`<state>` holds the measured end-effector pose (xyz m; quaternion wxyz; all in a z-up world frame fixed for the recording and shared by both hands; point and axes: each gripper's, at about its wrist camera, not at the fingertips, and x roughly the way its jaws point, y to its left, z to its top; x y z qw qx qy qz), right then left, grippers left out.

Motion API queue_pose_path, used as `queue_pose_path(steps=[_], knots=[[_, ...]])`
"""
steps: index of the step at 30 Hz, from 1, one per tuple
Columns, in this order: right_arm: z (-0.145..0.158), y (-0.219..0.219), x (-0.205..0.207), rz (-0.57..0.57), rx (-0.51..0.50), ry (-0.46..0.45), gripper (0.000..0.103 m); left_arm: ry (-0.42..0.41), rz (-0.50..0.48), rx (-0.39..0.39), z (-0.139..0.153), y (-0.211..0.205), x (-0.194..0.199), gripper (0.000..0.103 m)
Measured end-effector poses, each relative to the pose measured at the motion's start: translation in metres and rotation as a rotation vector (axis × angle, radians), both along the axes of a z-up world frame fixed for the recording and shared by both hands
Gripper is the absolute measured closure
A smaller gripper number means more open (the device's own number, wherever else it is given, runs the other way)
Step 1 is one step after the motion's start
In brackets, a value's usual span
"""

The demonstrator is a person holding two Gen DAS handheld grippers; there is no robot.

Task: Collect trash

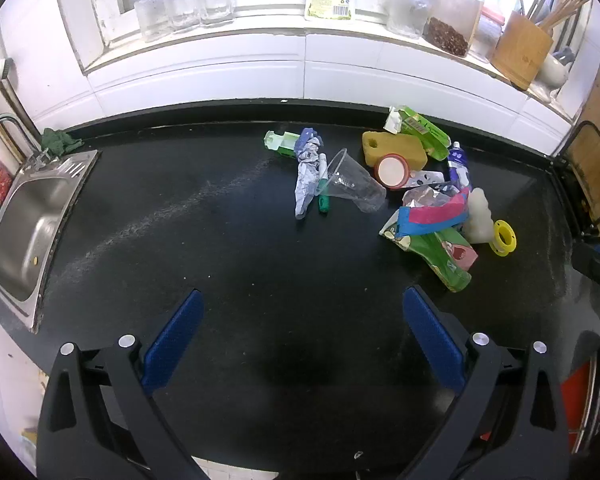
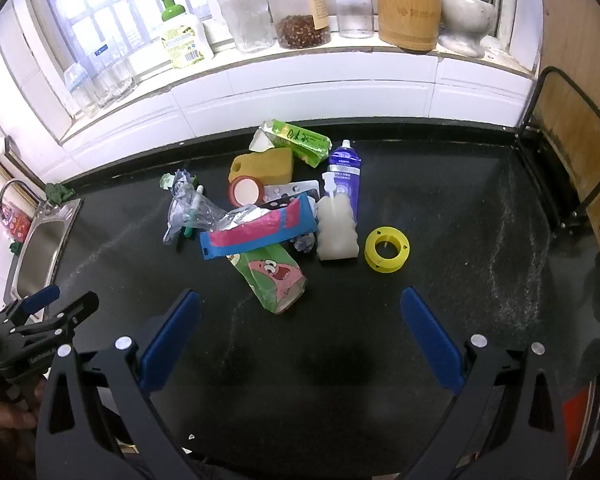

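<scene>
0 items collected so far: trash pile [image 2: 276, 216] sits mid-bench [image 2: 440, 208], untouched. Left gripper [image 1: 302, 336] & right gripper [image 2: 300, 334] both w/ jaws apart, empty, hovering short of pile. All pickups left.

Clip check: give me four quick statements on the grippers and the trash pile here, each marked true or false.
1. Both the left gripper and the right gripper are open and hold nothing. True.
2. The clear plastic cup stands upright. False: it lies on its side.
3. The yellow spool sits at the pile's edge, on the countertop. True.
4. The yellow sponge is in the sink. False: it lies in the pile.
</scene>
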<state>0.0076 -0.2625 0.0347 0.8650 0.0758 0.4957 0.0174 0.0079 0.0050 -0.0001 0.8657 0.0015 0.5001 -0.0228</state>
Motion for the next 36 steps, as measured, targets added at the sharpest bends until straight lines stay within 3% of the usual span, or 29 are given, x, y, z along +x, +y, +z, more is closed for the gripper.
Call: queue_pose_path(steps=[36], knots=[[-0.006,0.004,0.011,0.001,0.011,0.021,0.006,0.011,0.007,-0.003,-0.004,0.004,0.01,0.006]])
